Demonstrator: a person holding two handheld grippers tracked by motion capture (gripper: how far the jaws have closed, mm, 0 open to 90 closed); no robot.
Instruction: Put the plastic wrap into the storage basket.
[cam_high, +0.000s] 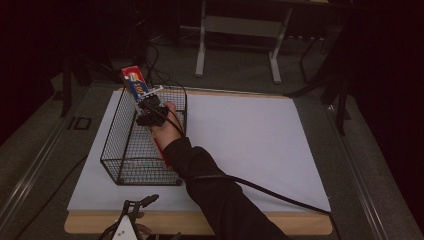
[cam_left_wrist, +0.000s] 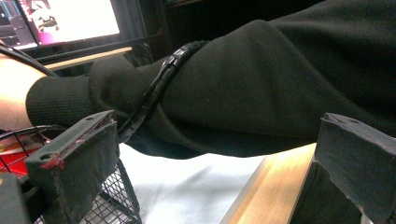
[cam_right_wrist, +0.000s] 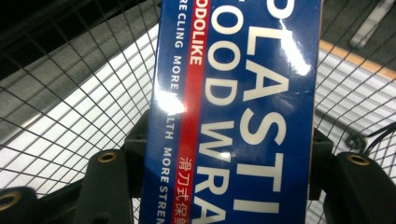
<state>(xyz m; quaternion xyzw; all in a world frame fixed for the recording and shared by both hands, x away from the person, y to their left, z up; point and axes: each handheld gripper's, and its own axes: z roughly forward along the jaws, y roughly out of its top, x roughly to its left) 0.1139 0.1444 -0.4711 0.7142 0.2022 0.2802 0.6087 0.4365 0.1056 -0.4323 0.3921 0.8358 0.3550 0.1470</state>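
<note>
The right tool (cam_high: 146, 106) is clamped on a blue-and-red plastic wrap box (cam_high: 135, 82) — its jaws press the box's two long sides (the lettering reads "PLASTIC FOOD WRAP" in the right gripper view (cam_right_wrist: 243, 112)). The box tilts up and out beyond the tool, over the far end of the wire basket (cam_high: 120, 145) around it. The basket sits on the white sheet (cam_high: 250, 145) covering the tabletop (cam_high: 300, 224). The left tool (cam_high: 134, 206) rests near the tabletop's front edge, jaws wide apart, empty.
</note>
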